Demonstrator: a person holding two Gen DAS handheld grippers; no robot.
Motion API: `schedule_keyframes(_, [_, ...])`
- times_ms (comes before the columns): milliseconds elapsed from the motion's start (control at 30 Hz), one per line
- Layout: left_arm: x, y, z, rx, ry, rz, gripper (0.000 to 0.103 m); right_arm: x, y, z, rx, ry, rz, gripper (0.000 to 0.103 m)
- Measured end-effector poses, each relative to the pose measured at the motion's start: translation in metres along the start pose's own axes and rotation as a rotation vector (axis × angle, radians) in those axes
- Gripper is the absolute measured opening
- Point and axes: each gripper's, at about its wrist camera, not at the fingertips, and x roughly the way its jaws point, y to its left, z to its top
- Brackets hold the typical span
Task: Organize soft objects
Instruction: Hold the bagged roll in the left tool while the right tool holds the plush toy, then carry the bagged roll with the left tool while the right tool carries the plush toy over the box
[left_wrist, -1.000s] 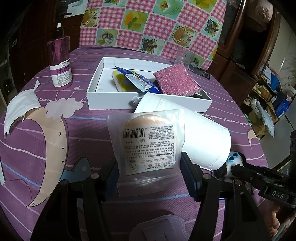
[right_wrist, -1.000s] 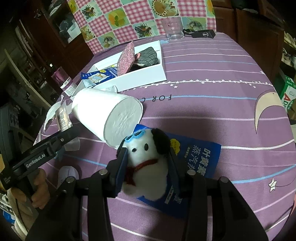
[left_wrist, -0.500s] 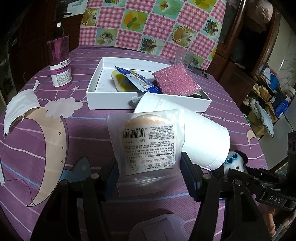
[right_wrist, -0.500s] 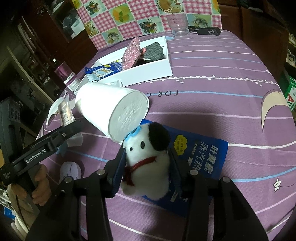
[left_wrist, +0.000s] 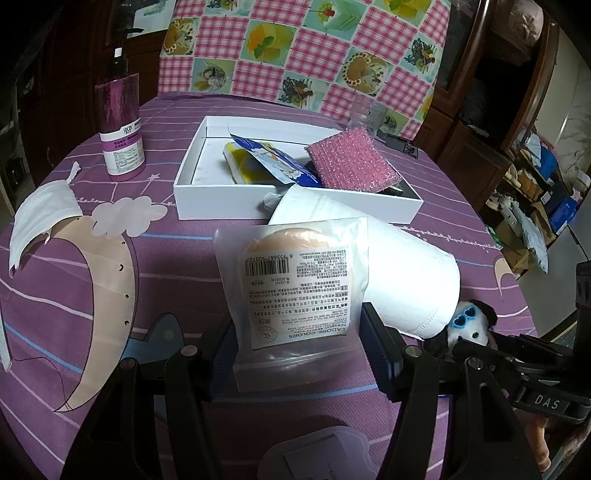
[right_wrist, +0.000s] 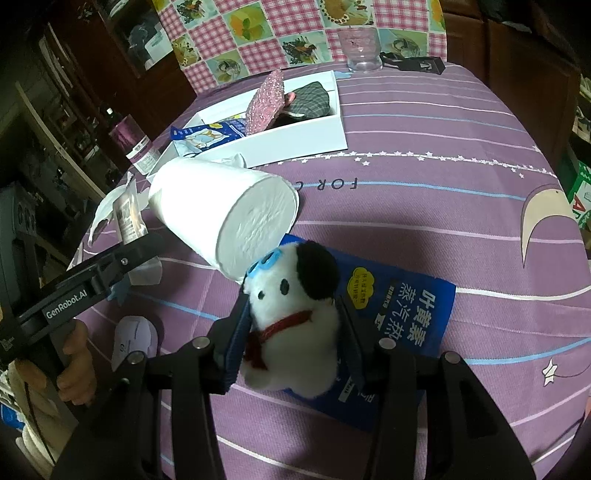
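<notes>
Since a sec ago the plush dog (right_wrist: 295, 317) sits a bit higher in the right wrist view and more of the blue packet (right_wrist: 406, 314) under it shows; the left wrist view is all but unchanged. Right gripper (right_wrist: 291, 332) is clenched on the dog, pads pressed into its white sides; dog's lower body is partly hidden behind the fingers. Blue packet lies flat on the purple tablecloth (right_wrist: 443, 166), its near end covered by dog and gripper.

Left gripper (left_wrist: 297, 343) grips a clear pouch with a round puff (left_wrist: 295, 288), both pads against the pouch edges; label is upside down, text too small to read. Just behind pouch & dog, a white paper roll (right_wrist: 229, 210) lies on its side, one end facing the dog. A hand (right_wrist: 74, 365) on the left gripper's handle shows at the frame edge, cut off.

Further back: white tray (left_wrist: 229, 199) w/ a pink sponge (left_wrist: 351, 162) leaning on its rim, a blue-white sachet (left_wrist: 273, 158) and dark cloth (right_wrist: 310, 99) that's hard to make out. Left of tray, a purple bottle (left_wrist: 120, 129); a white mask (left_wrist: 40, 221) at the table's edge. Farthest, a clear glass (right_wrist: 364, 51), then checked fabric (left_wrist: 314, 48).
</notes>
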Motion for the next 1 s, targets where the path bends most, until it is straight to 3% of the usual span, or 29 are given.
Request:
schedule_keyframes(333, [0.000, 0.000, 0.000, 0.013, -0.001, 0.005, 0.062, 0.000, 0.003, -0.001, -0.032, 0.005, -0.021, 0.048])
schedule_keyframes(667, [0.000, -0.008, 0.000, 0.058, -0.019, 0.026, 0.061, -0.005, 0.009, -0.002, -0.056, -0.020, -0.007, 0.038])
schedule_keyframes(1000, [-0.030, -0.015, 0.017, 0.085, -0.048, 0.039, 0.060, -0.051, -0.010, 0.043, 0.143, -0.030, 0.060, 0.038])
